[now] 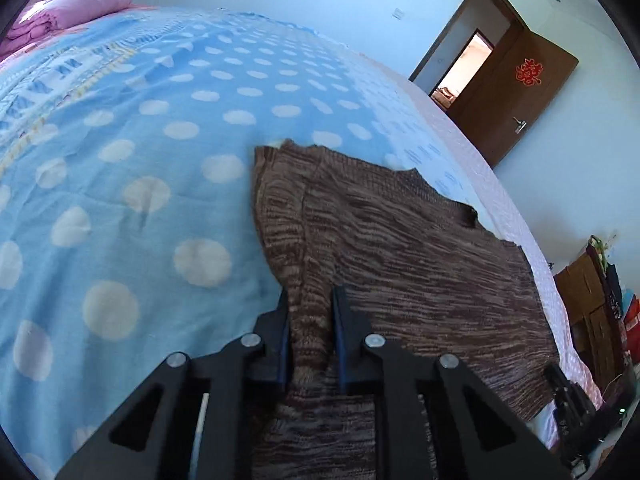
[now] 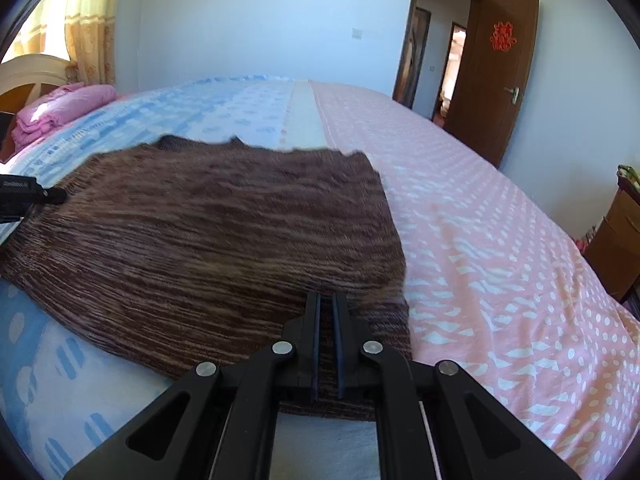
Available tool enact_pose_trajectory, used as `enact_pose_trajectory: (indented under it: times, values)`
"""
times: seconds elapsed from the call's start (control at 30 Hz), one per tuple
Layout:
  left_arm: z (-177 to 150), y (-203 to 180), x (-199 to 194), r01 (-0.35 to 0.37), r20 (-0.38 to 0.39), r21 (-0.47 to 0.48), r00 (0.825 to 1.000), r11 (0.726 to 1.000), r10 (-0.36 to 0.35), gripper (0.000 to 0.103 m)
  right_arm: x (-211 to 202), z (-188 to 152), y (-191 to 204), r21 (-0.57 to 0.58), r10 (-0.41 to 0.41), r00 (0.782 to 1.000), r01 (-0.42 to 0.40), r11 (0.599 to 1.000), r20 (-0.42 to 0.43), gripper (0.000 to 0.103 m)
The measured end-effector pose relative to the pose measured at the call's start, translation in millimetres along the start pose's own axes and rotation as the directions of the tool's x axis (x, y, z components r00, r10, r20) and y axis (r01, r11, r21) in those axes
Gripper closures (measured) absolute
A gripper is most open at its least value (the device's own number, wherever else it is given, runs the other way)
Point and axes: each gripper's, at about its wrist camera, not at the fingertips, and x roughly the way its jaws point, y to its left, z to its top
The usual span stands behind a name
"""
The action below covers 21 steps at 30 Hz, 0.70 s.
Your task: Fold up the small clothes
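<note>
A brown striped knit sweater [image 1: 400,248] lies spread on the bed. My left gripper [image 1: 311,300] is shut on a bunched fold of the sweater, at its near left side; the knit fills the gap between the blue pads. In the right wrist view the sweater [image 2: 208,232] covers the middle of the bed. My right gripper [image 2: 328,300] is shut on its near right edge, with a thin layer of knit between the jaws. The left gripper [image 2: 48,196] shows at the far left edge of that view, on the sweater's other side.
The bed has a blue dotted blanket [image 1: 120,168] on one side and a pink patterned blanket [image 2: 500,260] on the other. Folded pink bedding [image 2: 60,112] sits at the head. An open brown door [image 2: 492,76] and a wooden cabinet [image 2: 616,240] stand beyond the bed.
</note>
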Motion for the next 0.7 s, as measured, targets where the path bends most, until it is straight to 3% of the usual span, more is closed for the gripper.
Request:
enact_pose_trajectory:
  times: [0.1, 0.17, 0.27, 0.4, 0.43, 0.47, 0.53, 0.6, 0.7]
  values:
    - [1, -5, 0, -0.027, 0.009, 0.014, 1.0, 1.0, 0.027, 0.077, -12, 12, 15, 0.017, 0.136, 0.99, -0.136, 0.991, 0.031, 0.098]
    - [3, -2, 2, -0.003, 0.003, -0.013, 1.0, 1.0, 0.003, 0.07, -11, 24, 33, 0.031, 0.225, 0.974, -0.226, 0.974, 0.017, 0.098]
    - [2, 0, 0, 0.025, 0.004, -0.015, 1.0, 1.0, -0.025, 0.064, -1, 42, 62, 0.074, 0.358, 0.934, -0.357, 0.931, 0.002, 0.098]
    - [1, 0, -1, 0.044, 0.003, -0.017, 0.999, 0.999, -0.043, 0.059, 29, 47, 101, 0.083, 0.463, 0.884, -0.458, 0.885, -0.062, 0.097]
    - [1, -2, -1, 0.036, 0.006, -0.014, 0.999, 0.999, -0.036, 0.063, 41, 42, 108, 0.098, 0.475, 0.872, -0.466, 0.879, -0.116, 0.098]
    - [0, -3, -2, 0.019, 0.009, -0.012, 1.0, 1.0, -0.019, 0.075, 48, 37, 110, 0.114, 0.481, 0.868, -0.469, 0.876, -0.122, 0.098]
    - [2, -3, -3, 0.009, 0.012, -0.032, 1.0, 0.999, -0.009, 0.084, 47, 38, 103, 0.148, 0.511, 0.854, -0.495, 0.856, -0.099, 0.098]
    - [5, -6, -7, 0.03, 0.026, -0.062, 0.999, 0.998, -0.029, 0.086, 52, 35, 97, 0.193, 0.549, 0.831, -0.526, 0.828, -0.089, 0.098]
    - [8, -31, -19, 0.014, 0.066, 0.014, 0.998, 1.0, -0.015, 0.086, 57, 34, 89, 0.252, 0.597, 0.799, -0.563, 0.787, -0.076, 0.098]
